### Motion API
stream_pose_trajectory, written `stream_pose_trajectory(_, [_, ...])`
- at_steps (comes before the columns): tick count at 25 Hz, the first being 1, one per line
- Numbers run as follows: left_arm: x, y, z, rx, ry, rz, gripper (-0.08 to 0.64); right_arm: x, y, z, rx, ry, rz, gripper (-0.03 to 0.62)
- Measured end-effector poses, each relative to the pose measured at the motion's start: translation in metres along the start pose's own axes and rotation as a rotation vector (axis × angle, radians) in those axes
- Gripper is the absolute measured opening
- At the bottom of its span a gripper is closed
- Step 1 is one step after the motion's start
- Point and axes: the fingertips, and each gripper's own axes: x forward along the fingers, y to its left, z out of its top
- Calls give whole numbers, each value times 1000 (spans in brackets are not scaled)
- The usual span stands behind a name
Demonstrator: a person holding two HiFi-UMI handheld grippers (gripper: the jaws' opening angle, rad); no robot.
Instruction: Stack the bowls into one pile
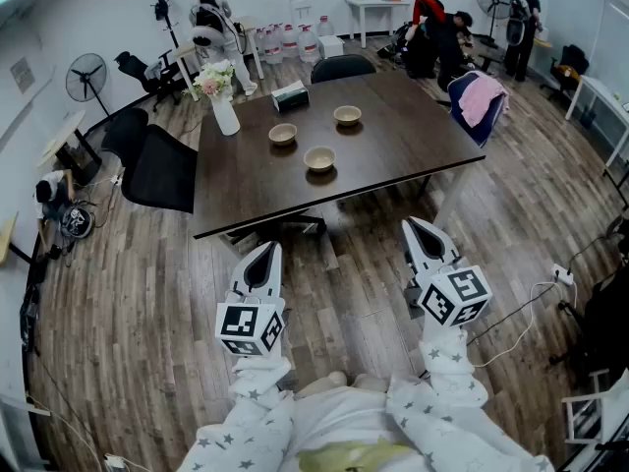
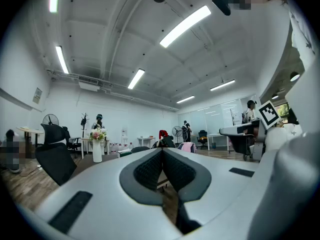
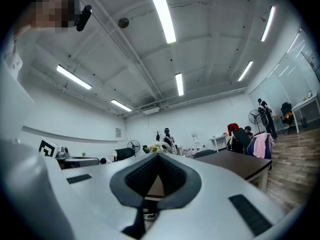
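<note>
Open office: dark meeting table (image 1: 393, 136), black swivel chairs (image 1: 162, 170), pedestal fans (image 1: 86, 75), ceiling strip lights (image 2: 184, 26), wood-plank floor (image 1: 128, 303).

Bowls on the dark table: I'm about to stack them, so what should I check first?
1. Left bowl, far bowl, near bowl upright and apart: ok.
2. Left gripper empty: ok.
3. Right gripper empty: ok.
4. Grippers open for a grasp: not ok, both shut.
5. Grippers over the table: not ok, both short of its near edge.
6. Vase clear of the bowls: ok.

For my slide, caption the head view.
Three tan bowls apart on dark wooden table; white left gripper, right gripper shut before it.
</note>
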Motion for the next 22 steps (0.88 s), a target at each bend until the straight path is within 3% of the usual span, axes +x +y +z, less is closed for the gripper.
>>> stream_pose_trajectory(14, [8, 4, 8, 0, -15, 34, 25, 8, -11, 5, 39, -22, 13, 21])
stream_pose_trajectory(22, [6, -18, -7, -4, 12, 38, 25, 2, -16, -6, 79, -14, 45, 21])
